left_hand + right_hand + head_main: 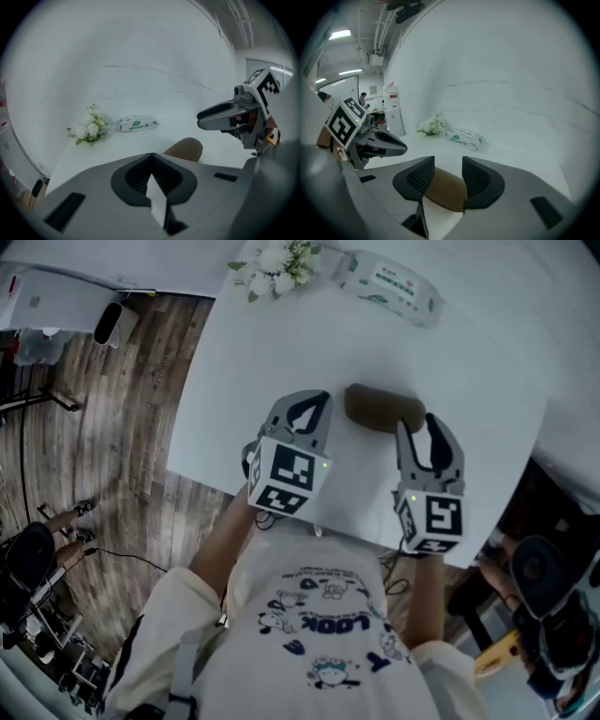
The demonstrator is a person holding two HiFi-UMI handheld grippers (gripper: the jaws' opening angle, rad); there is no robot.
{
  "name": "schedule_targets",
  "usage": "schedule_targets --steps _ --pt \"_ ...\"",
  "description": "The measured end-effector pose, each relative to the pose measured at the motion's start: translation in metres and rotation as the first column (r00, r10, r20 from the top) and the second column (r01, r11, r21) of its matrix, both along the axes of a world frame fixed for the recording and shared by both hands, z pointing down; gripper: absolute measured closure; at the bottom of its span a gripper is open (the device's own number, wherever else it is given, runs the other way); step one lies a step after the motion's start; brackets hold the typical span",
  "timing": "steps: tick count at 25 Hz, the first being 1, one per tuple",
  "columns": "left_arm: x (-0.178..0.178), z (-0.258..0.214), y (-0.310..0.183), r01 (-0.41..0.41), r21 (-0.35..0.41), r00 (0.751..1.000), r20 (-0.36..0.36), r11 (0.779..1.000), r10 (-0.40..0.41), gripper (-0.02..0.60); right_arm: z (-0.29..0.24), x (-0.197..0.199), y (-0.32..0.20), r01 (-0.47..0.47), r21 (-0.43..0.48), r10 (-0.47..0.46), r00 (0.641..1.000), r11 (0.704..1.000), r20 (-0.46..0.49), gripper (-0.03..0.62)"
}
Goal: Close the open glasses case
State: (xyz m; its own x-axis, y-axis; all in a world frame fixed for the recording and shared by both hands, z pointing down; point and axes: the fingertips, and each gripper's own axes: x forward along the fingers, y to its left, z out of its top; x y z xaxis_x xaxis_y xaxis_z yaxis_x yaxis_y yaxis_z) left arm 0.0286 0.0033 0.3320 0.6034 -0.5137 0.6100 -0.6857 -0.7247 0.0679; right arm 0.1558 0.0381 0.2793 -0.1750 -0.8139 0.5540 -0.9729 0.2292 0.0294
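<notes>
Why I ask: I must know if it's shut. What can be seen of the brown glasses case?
The glasses case is a brown, oblong, round-ended shell, matte and leathery-looking. No opening or seam shows, so open or shut cannot be told. It lies flat on the white table, its right end between the right tongs' parted jaws; contact is unclear.

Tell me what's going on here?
A person holds a tool in each hand over a white table. The right tool is open, with one end of a brown glasses case between its jaws, not gripped. The left tool is shut and empty, beside the case. Whether the case is fully closed is hard to tell.
</notes>
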Motion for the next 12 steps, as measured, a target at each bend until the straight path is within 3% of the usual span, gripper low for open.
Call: schedule_targets --steps 3,7,12 --pt "0.005 0.017 0.001 -0.087 -0.042 0.996 0.015 0.995 0.088 0.581 0.016 -0.008 -0.002 0.115 -0.078 -0.117 0.993 0.990 -0.024 0.402" --pt "0.013 0.034 -0.005 -0.212 -0.043 0.976 0.046 0.976 0.214 0.578 0.035 -0.019 -0.006 0.272 -0.166 -0.286 0.956 0.948 -0.067 0.362" --pt "0.022 0.053 -0.005 -0.382 -0.044 0.916 0.117 0.923 0.384 0.520 0.051 -0.019 -0.002 0.415 -0.267 -0.458 0.880 0.870 -0.124 0.332"
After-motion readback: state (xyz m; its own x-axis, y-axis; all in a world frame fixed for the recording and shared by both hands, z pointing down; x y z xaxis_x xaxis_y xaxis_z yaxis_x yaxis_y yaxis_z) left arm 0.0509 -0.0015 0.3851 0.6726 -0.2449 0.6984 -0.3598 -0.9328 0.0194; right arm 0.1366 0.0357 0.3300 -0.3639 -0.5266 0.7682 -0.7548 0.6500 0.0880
